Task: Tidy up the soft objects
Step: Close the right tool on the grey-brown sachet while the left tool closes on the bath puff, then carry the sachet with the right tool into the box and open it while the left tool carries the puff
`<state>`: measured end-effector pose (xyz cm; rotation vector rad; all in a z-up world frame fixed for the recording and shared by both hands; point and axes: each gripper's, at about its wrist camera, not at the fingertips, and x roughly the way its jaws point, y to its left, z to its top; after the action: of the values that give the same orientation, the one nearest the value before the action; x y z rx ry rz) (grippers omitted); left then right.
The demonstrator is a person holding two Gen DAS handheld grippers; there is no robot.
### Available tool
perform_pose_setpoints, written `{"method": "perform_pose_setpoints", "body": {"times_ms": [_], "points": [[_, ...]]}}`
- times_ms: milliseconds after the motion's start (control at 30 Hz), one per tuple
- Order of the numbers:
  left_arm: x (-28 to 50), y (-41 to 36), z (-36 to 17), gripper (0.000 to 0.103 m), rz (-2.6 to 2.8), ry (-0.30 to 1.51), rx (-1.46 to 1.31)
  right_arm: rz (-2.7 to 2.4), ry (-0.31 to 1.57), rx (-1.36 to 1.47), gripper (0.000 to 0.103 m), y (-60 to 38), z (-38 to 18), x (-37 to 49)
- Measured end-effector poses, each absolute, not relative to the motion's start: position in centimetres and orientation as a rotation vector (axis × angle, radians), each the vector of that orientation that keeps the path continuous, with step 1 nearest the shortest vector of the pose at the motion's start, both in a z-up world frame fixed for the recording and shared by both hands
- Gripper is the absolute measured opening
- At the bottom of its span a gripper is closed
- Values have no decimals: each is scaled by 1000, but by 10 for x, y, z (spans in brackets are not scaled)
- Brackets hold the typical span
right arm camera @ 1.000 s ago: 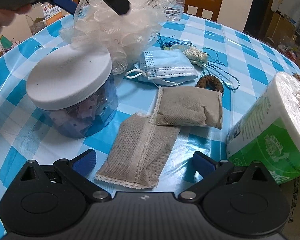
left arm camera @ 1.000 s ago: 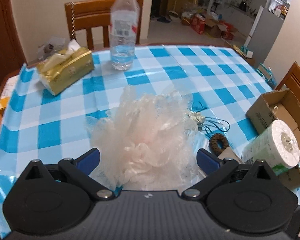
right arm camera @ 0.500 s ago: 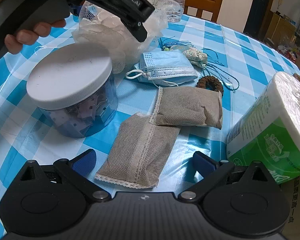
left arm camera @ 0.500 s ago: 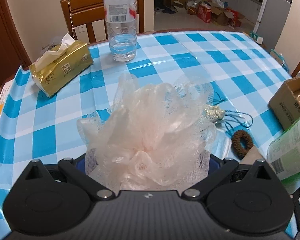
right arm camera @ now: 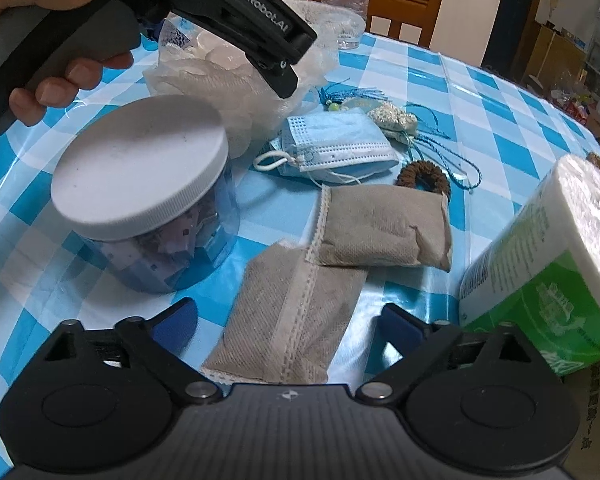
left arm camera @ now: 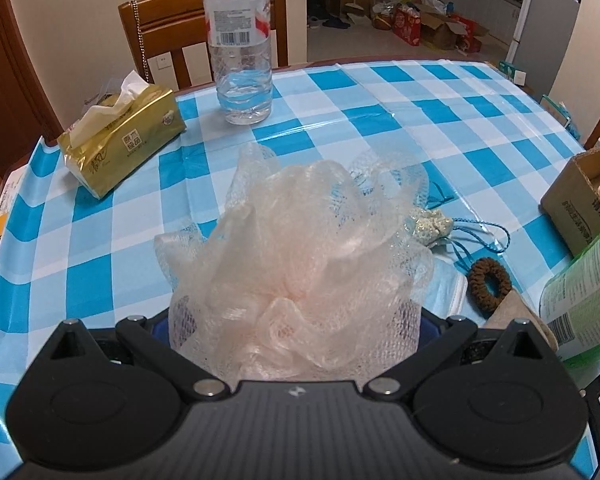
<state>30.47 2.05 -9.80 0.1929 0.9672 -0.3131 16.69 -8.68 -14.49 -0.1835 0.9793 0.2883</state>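
At the far left of the right wrist view a hand (right arm camera: 40, 40) carries the left hand-held gripper (left arm camera: 292, 320). Its jaws stand wide apart with the mesh bath sponge (left arm camera: 300, 264) between them; the mesh does not look squeezed. This sponge is probably very light and springy. It will give way under the pads, so I think a deep hold through its dense middle is safer than a hold on the loose frills, which can catch.

Next comes a jar (right arm camera: 140, 184) with a white lid, hard and not part of the work. Right of it, the right hand-held gripper (right arm camera: 288, 324) is open. Its jaws have just been closing a little, with the nearer grey sachet (right arm camera: 296, 292) lying between them, not yet touched. The sachet seems limp and filled, so it may sag; taking it across its middle is best. A second sachet (right arm camera: 384, 228) overlaps its far corner. Behind these lie a folded face mask (right arm camera: 336, 148) and a brown hair tie (right arm camera: 422, 178), both thin and flat.

The counter (right arm camera: 500, 120) wears a glossy blue-checked plastic cloth, likely slippery. A paper roll (right arm camera: 548, 264) stands at the right, and wooden chairs and a cluttered room are behind.
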Motion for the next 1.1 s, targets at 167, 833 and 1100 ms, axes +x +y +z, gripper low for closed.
{"method": "perform_pose_setpoints", "body": {"times_ms": [167,833,1100], "points": [[305,22,-99,100,-320,963,183,280,978,-182,76,-88,-140,167],[293,35,-74,37,-358,944,171,292,994,-178,37,-94,-125,154],[283,42,-53,33,-360,917,173,298,967,-188,36,-100,-110,145]]}}
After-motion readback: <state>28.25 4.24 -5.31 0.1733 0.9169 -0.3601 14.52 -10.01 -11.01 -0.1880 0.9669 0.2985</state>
